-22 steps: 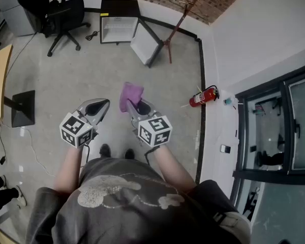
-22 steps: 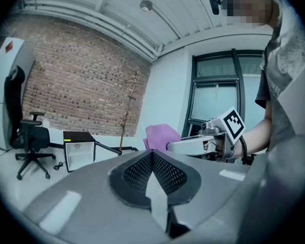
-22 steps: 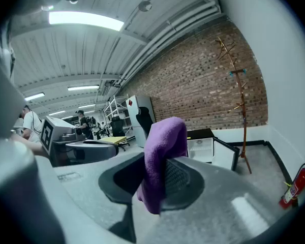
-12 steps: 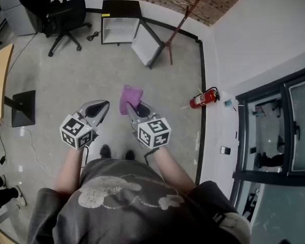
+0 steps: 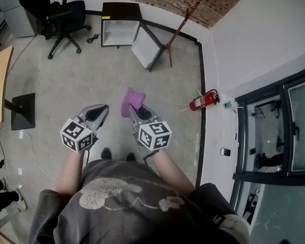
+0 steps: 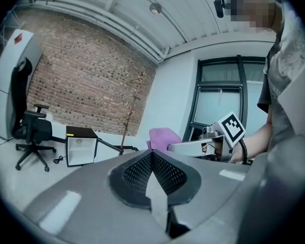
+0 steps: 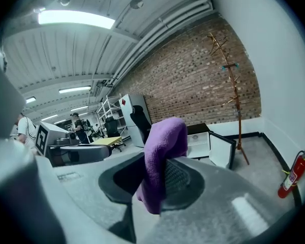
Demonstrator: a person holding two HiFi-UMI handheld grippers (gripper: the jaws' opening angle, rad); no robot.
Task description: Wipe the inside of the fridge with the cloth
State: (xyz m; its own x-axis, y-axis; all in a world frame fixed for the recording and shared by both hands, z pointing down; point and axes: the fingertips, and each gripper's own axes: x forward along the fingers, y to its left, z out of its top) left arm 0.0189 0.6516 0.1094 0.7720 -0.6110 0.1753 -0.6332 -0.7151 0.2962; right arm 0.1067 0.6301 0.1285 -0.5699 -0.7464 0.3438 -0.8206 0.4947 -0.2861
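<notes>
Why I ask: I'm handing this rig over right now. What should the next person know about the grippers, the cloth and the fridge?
Left gripper: shut, nothing in it.
Right gripper: shut on the purple cloth, which sticks up past the jaws.
Fridge: on the floor by the brick wall, across the room from the person, with its door swung open.
Done: cloth in hand, door open.
Left: walk over to the fridge and wipe its inside; no wiping has begun.
</notes>
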